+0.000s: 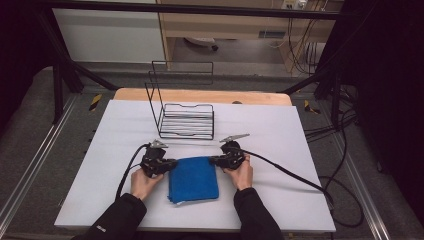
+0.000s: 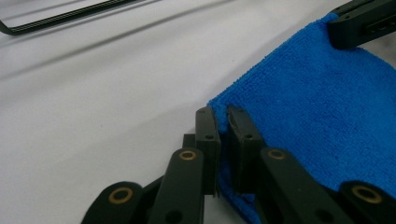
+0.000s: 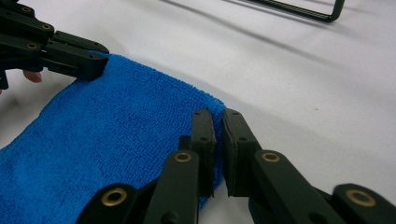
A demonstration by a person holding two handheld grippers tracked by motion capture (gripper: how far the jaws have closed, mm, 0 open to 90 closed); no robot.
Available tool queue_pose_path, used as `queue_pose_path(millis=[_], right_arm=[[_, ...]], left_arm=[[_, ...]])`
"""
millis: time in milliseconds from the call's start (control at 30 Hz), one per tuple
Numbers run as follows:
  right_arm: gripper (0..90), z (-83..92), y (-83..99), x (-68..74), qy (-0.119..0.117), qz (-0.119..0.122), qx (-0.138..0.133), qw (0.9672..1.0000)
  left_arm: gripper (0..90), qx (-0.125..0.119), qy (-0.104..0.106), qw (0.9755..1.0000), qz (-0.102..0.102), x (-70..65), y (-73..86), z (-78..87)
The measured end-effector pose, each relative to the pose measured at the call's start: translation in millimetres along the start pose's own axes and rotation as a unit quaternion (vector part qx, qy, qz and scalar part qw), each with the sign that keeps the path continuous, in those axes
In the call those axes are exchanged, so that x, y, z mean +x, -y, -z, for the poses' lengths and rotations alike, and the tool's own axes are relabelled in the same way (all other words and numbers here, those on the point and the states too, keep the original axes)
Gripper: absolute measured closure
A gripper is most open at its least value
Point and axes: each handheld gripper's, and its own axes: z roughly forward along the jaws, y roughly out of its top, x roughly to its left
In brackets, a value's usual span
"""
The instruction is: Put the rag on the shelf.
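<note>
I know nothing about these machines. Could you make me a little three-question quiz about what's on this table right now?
1. True or false: the blue cloth hangs on the wire rack.
2. Which corners of the cloth do the left gripper and right gripper pinch: A near, B far?
3. Fill in: the rack stands ____ the cloth, farther from the person.

Key
1. False; it lies folded on the white table.
2. B; both pairs of fingers are shut on them.
3. Beyond.
</note>
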Motion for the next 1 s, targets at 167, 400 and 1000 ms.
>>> queue_pose_path(millis=[167, 400, 1000], right_arm=[[86.0, 9.7, -2.4, 3.5, -0.002, 0.002, -0.014, 0.9999], [86.0, 27.4, -2.3, 13.5, -0.007, 0.016, -0.045, 0.9988], [85.9, 55.2, 3.9, 31.0, -0.015, 0.044, -0.101, 0.9938]], left_arm=[[83.7, -0.027, 0.014, 0.9995, 0.011, 0.5, -0.5, 9.3], [83.6, -0.071, 0.028, 0.9971, 0.005, -5.3, 0.4, 30.0], [83.3, -0.109, 0.026, 0.9935, -0.021, -23.5, 1.9, 58.6]])
